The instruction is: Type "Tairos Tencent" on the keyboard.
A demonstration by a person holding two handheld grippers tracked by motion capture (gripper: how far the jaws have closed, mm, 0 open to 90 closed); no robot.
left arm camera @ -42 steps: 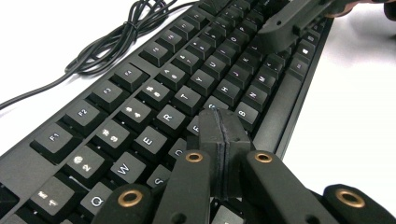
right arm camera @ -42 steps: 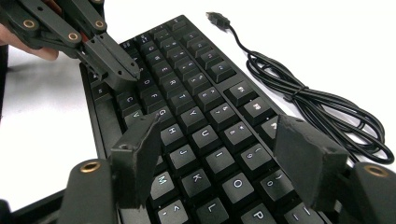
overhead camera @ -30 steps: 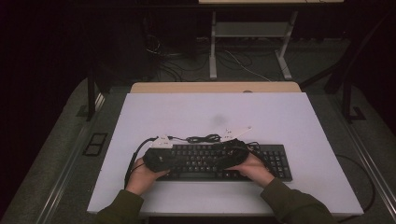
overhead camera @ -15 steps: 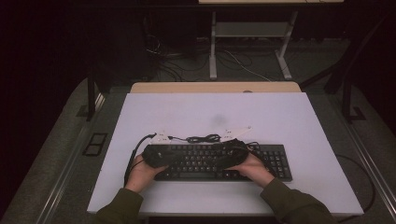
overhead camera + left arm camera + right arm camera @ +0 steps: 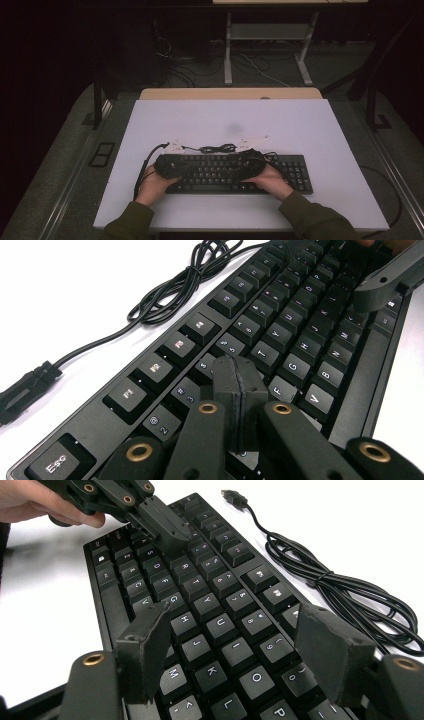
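A: Where's the keyboard (image 5: 235, 172)?

B: Flat on the table (image 5: 300, 125), close to its near edge, a bit right of the middle. Its cable (image 5: 217, 148) lies bundled just behind it, the plug (image 5: 233, 498) loose on the table.

A: And the grippers?

B: Both are over the keys. The left gripper (image 5: 239, 390) has its jaws pressed together, nothing between them, tip low over the left letter keys near the number row. I can't tell whether it touches a key.

A: The right one?

B: The right gripper (image 5: 245, 645) has its jaws spread apart over the right-hand letters, holding nothing. A hand (image 5: 157, 182) grips each gripper from the near edge.
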